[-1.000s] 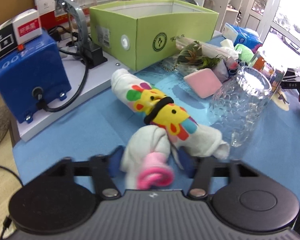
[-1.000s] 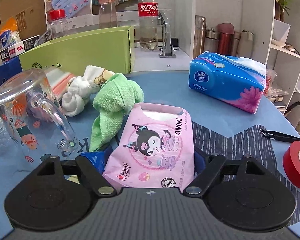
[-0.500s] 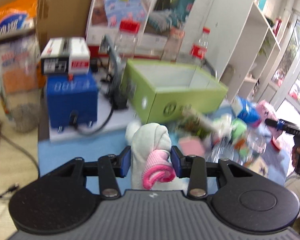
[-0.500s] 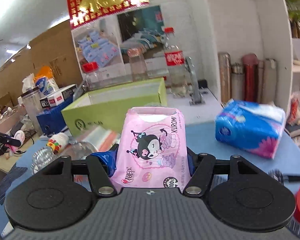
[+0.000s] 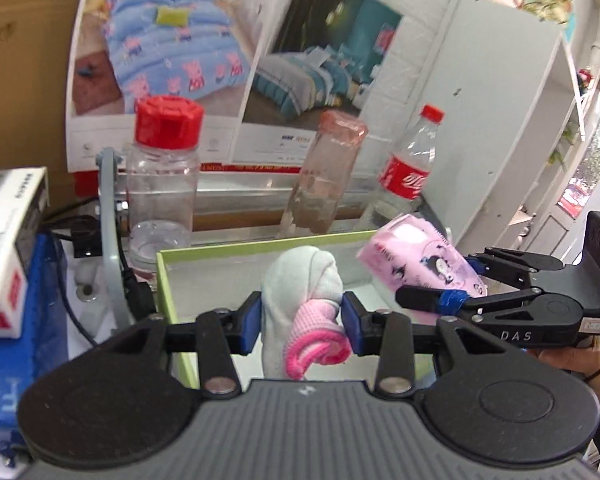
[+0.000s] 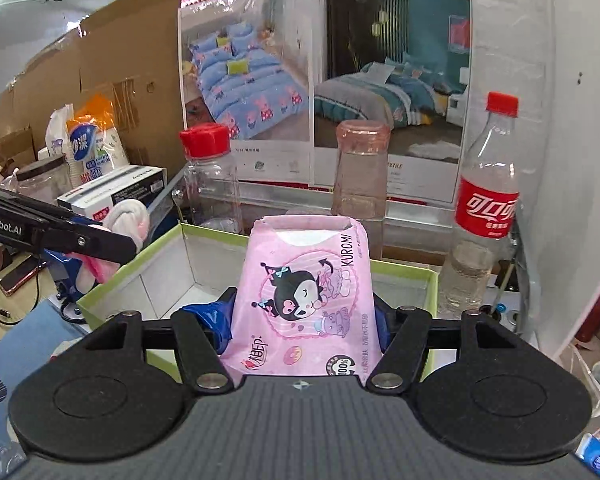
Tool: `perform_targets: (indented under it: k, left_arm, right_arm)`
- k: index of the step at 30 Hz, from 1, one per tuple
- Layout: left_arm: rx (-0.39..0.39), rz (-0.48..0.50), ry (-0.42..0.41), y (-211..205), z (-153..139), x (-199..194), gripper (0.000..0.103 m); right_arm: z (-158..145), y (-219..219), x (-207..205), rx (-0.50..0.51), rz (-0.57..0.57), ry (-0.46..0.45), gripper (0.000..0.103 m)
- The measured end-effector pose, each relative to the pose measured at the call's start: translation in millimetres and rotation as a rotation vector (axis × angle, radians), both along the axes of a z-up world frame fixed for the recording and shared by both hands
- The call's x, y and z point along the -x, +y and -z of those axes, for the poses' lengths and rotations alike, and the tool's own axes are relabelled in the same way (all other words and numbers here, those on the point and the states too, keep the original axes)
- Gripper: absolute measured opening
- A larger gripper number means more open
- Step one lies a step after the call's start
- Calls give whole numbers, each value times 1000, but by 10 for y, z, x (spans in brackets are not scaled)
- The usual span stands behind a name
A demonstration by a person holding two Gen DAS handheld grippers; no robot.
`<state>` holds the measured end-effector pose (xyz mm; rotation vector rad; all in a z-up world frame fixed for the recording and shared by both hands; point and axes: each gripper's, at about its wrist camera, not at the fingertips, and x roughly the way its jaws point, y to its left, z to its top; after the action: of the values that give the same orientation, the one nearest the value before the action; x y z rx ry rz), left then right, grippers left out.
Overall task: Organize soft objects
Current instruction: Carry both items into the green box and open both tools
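Both grippers are now hanging over the green cardboard box (image 6: 400, 274), where a second ago they were down at the blue table among the towels and glasses; the tabletop clutter is giving way to the wall posters and the bottles behind the box.

The left gripper (image 5: 302, 322) is clamping a rolled white sock with a pink cuff (image 5: 308, 312) between its blue pads, jaws narrow, the pink cuff curling toward the camera at 6 o'clock. The sock was resting on the table against a cartoon-print towel roll a second ago; it is now hanging above the box's near-left corner.

The right gripper (image 6: 304, 320) is squeezing a pink Kuromi tissue pack (image 6: 306, 296), jaws roughly half open and pressing the pack's sides, its top pointing to 12 o'clock. The pack, lifted from the table, is now hovering over the box's open mouth. In the left wrist view the same pack is showing at 3 o'clock of the sock, close beside it.

The box is showing pale inner walls and floor; nothing can be seen lying in the visible part. Behind it, at 12 o'clock, are standing a red-capped clear jar (image 6: 210, 178), a pinkish tumbler (image 6: 360, 176) and a Coca-Cola bottle (image 6: 484, 208).
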<state>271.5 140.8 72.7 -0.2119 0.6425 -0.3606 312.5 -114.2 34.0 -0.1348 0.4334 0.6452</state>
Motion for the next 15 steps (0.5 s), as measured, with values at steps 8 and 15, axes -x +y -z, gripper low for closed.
perform_targets:
  k: [8,15]
  left_arm:
    - [62,-62,37,109,205,-159,78]
    - [25,-163,-28,245,83,274,102]
  right_arm:
    - [217,114,-353,-16,63,117,55]
    - [124,-46,-105,-84,72,124,57]
